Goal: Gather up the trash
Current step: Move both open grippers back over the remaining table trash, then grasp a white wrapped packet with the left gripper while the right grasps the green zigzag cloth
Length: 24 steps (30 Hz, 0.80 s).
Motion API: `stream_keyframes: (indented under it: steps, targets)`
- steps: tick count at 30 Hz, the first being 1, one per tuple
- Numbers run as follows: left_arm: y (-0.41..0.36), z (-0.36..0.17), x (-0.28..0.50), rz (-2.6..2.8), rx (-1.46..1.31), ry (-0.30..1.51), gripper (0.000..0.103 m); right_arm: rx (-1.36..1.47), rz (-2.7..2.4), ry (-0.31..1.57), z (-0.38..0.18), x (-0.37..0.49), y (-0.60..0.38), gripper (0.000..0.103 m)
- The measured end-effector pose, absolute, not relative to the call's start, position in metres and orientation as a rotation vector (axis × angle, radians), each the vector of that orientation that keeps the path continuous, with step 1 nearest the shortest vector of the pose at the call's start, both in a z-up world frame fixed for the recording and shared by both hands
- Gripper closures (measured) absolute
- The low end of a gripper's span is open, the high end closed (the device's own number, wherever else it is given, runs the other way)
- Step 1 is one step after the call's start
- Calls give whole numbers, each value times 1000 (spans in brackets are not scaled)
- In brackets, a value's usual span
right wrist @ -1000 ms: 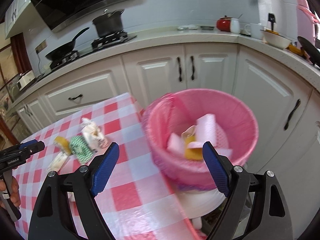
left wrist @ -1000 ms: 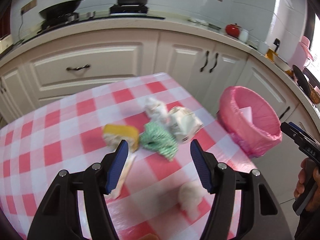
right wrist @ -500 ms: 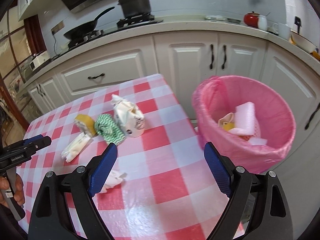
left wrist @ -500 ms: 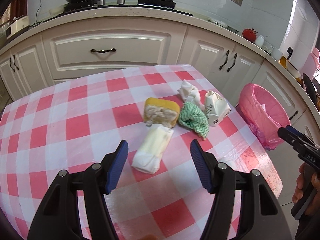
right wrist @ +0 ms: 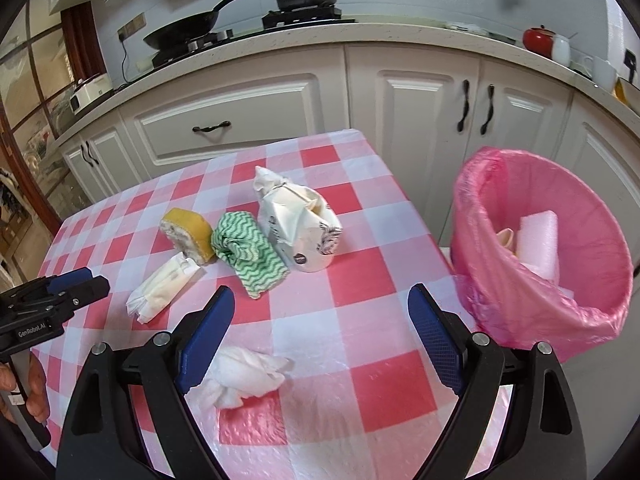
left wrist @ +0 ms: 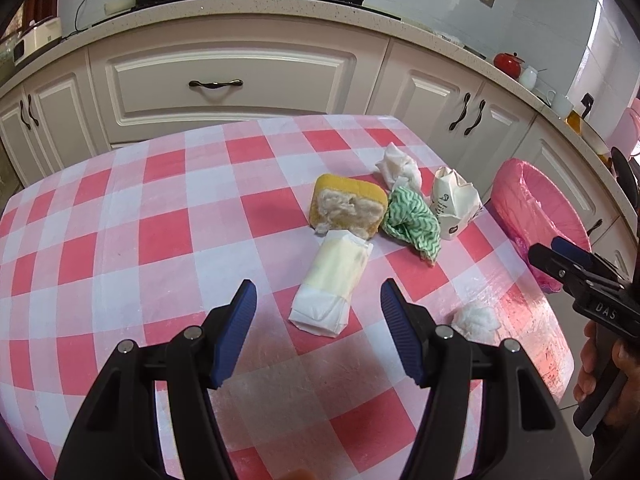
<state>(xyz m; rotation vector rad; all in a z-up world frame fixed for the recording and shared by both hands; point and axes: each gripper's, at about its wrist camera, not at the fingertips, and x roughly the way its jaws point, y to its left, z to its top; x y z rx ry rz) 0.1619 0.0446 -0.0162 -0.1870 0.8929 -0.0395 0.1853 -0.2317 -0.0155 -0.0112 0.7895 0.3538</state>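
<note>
Trash is partly collected, I judge: the pink-lined bin (right wrist: pixel 560 264) just off the worktop's (right wrist: pixel 360 280) right edge already holds a pale foam block and some scraps, though I cannot make out what lies deeper in it. Six pieces remain on the checked cloth, all placed here relative to the bin. Nearest it stands the crumpled paper cup (right wrist: pixel 304 228), with a white tissue wad (left wrist: pixel 400 166) just behind the cup. Touching the cup on its far-from-bin side is the green zigzag cloth (right wrist: pixel 248 256), then the yellow sponge (left wrist: pixel 346 206), and beyond that the folded white wrapper (left wrist: pixel 332 284). A second crumpled tissue (right wrist: pixel 244 376) lies apart from this cluster, toward me. My left gripper (left wrist: pixel 316 322) hangs with its jaws spread and nothing between them, lined up over the near end of the wrapper. My right gripper (right wrist: pixel 318 330) is likewise wide and empty, its left finger just above the loose tissue. So most of the clearing is left.
</note>
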Motion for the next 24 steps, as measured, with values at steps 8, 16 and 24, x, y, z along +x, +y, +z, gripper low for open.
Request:
stream_keyframes:
  steps: [8,16,24]
  targets:
    - [40,-31,174,-60,-177,930,42,-44,411,797,-19,200,-202,20]
    - [35,-50,192,-82,-152,978,42,-31,445,858,-32,219,-181,25]
    - [26,-62,208,-106,-99,1014,44,-60,479,908,-44,233,-164,31]
